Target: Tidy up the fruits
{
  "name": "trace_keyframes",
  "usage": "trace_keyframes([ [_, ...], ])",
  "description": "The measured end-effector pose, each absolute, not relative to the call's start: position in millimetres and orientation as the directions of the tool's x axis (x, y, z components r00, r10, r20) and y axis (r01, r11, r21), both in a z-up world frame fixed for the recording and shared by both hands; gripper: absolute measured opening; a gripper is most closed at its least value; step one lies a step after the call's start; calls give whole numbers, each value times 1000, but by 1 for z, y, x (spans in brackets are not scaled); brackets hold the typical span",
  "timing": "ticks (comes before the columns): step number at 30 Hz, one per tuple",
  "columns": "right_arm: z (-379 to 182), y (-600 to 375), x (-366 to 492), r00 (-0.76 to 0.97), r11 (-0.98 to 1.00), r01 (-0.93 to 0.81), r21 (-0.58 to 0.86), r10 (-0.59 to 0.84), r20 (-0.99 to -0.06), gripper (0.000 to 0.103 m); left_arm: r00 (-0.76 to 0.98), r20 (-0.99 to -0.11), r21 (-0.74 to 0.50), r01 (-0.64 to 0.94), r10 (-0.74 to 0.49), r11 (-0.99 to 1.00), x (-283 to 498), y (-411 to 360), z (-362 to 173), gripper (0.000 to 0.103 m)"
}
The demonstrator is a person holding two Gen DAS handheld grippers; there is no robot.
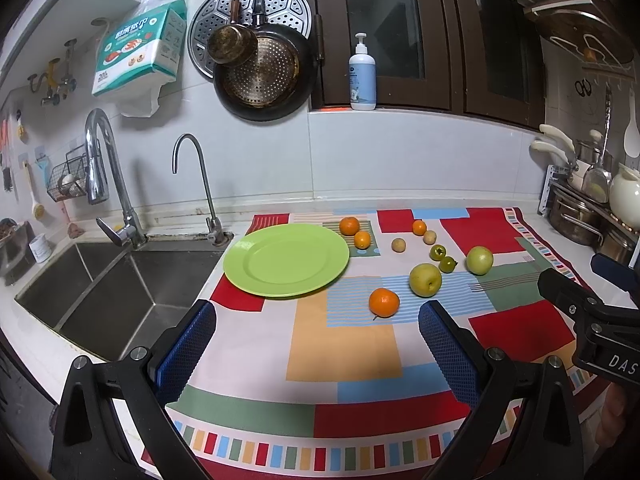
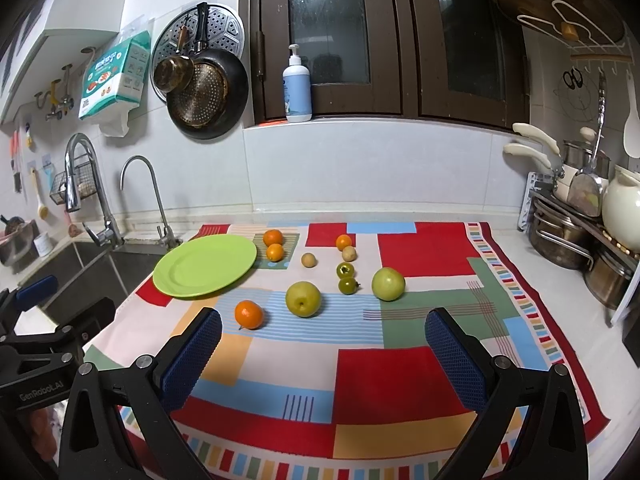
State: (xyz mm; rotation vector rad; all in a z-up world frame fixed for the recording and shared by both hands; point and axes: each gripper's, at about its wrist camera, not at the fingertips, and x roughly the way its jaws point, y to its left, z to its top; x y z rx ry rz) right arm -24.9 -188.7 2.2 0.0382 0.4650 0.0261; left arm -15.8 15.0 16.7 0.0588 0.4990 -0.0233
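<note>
Both my grippers, left and right, gape wide and empty; that round orange could roll if nudged.

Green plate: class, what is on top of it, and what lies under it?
Nothing lies on the green plate; the fruit sits beside it. It rests on the patterned cloth; the part beneath it is hidden.

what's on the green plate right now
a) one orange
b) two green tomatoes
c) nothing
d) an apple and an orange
c) the green plate is bare in both views; the nearest oranges lie on the cloth beside its rim.
</note>
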Motion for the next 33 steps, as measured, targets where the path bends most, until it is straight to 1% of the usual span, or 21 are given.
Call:
trace_keyframes([
  [10,-3,-191,-12,885,999,-25,42,42,-464,103,870,-493,56,44,-11,997,-2,13,8,103],
  [18,-12,-191,12,872,998,-50,43,65,-485,103,872,-489,100,70,-12,993,18,5,-2,102],
  [21,-16,-191,24,863,997,-63,47,78,-499,103,866,-500,114,94,-25,989,30,1,-7,98],
  [23,-19,-191,33,858,996,-71,45,84,-507,103,861,-508,117,106,-32,987,38,-1,-10,97],
  [26,-26,-192,48,847,996,-82,40,91,-523,102,851,-523,122,133,-50,984,51,-5,-15,91],
  [33,-42,-189,89,813,991,-134,29,127,-569,95,808,-579,132,220,-105,967,89,-17,-34,80],
])
